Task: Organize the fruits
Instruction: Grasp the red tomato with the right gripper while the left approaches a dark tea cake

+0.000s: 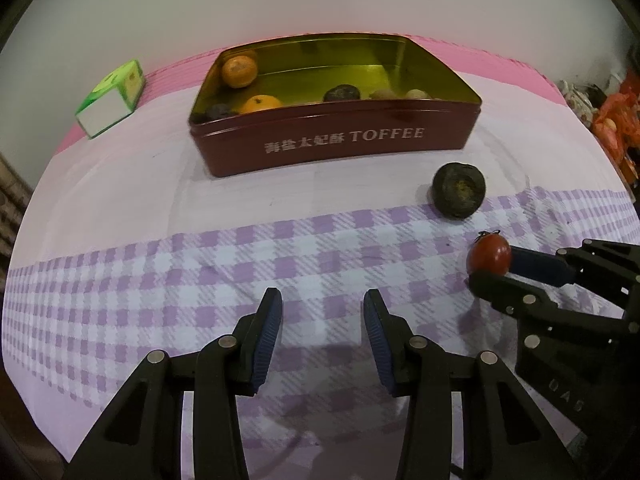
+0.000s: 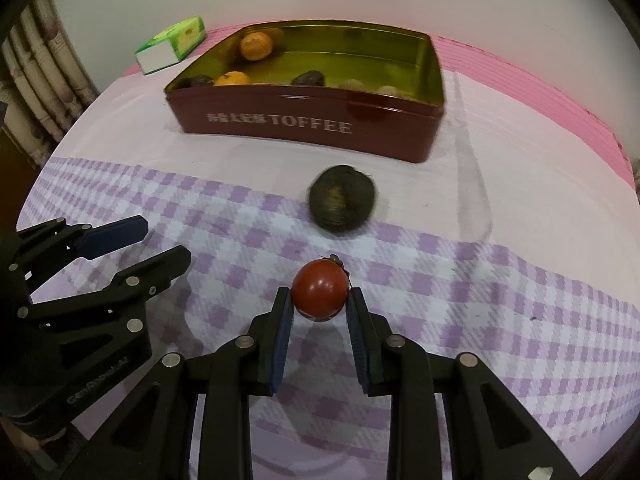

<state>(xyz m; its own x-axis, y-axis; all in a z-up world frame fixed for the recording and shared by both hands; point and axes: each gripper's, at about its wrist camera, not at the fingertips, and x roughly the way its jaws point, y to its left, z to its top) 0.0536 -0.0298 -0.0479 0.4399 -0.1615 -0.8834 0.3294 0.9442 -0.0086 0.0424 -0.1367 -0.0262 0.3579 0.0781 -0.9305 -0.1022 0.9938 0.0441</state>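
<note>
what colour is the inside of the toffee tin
Shiny gold-green inside the tin, dark red outside; the right wrist view shows it best.

A maroon tin (image 2: 308,124) with white lettering and gold lining holds orange fruit (image 2: 256,46). Near it, a dark green-black fruit (image 2: 342,201) and red tomato (image 2: 319,290) sit on lilac-and-white checked cloth (image 2: 480,280); far left, a green-and-white carton (image 2: 172,44).

You see: tin (image 2: 304,128) glossy metal, gold inside. Before tin, cloth (image 2: 500,300) matt woven check; tomato (image 2: 319,290) smooth, shiny; dark fruit (image 2: 342,202) rough, dull. Pads (image 2: 282,344) ribbed.
</note>
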